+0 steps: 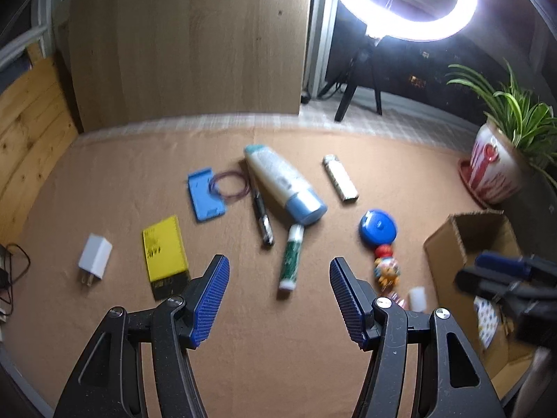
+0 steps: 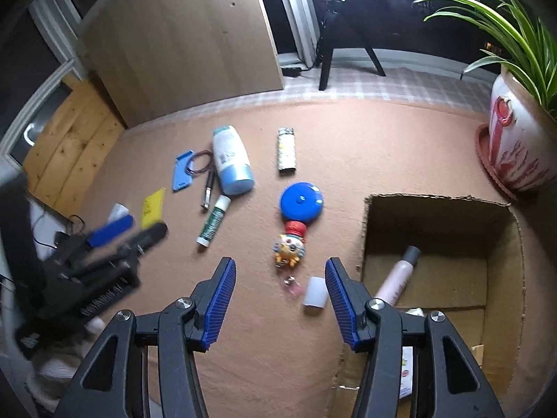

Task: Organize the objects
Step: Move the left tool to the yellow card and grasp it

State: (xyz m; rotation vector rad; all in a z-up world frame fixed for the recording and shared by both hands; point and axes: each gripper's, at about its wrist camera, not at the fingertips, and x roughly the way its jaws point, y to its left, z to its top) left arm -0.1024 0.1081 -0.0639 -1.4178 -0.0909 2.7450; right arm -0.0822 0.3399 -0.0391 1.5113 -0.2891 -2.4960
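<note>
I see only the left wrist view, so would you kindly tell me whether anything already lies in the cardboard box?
Observer: Yes. A pink bottle with a dark cap lies slanted inside the box.
Operator: Thank you. The right gripper is only a blur at my edge; is it holding anything?
Observer: No. The right gripper is open and empty above the mat, with the toy just beyond its tips.
</note>
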